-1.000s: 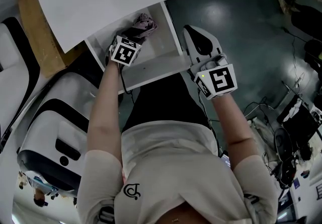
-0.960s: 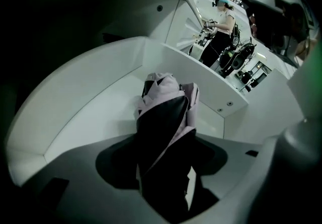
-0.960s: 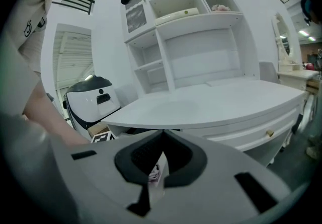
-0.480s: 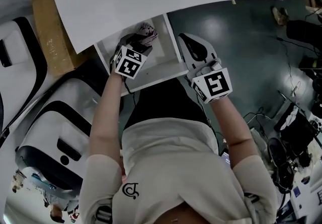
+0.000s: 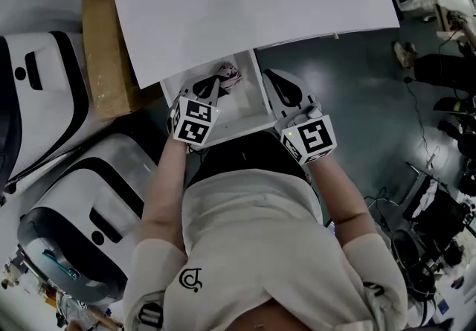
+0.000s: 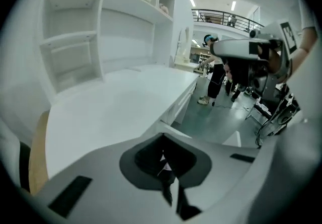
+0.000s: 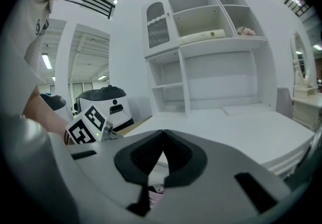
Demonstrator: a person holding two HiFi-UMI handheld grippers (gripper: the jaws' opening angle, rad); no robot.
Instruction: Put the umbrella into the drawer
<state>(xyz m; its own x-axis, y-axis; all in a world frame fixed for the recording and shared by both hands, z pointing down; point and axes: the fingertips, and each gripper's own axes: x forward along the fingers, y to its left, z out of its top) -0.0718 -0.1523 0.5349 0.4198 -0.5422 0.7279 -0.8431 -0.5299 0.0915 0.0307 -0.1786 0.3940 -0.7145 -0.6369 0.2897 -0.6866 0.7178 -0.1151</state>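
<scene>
In the head view, a folded umbrella (image 5: 227, 73) with dark and pinkish fabric lies at the back of the open white drawer (image 5: 242, 123) under the desk. My left gripper (image 5: 210, 85) hangs above the drawer's left part, just short of the umbrella, with its jaws shut and empty. In the left gripper view the left gripper (image 6: 162, 138) points over the desk top. My right gripper (image 5: 268, 74) is beside the drawer's right wall, also shut with nothing held. The right gripper (image 7: 162, 132) shows a sliver of pinkish umbrella fabric (image 7: 157, 191) through the gap below its jaws.
The white desk top (image 5: 253, 2) overhangs the drawer, with white shelving (image 7: 201, 31) behind it. White and black machines (image 5: 82, 195) and a wooden board (image 5: 104, 62) stand at the left. Cables and gear (image 5: 431, 233) lie on the floor at the right. A person (image 6: 219, 74) stands far off.
Both grippers have risen. The left one has lifted out of the drawer and away from the umbrella, which stays lying inside.
</scene>
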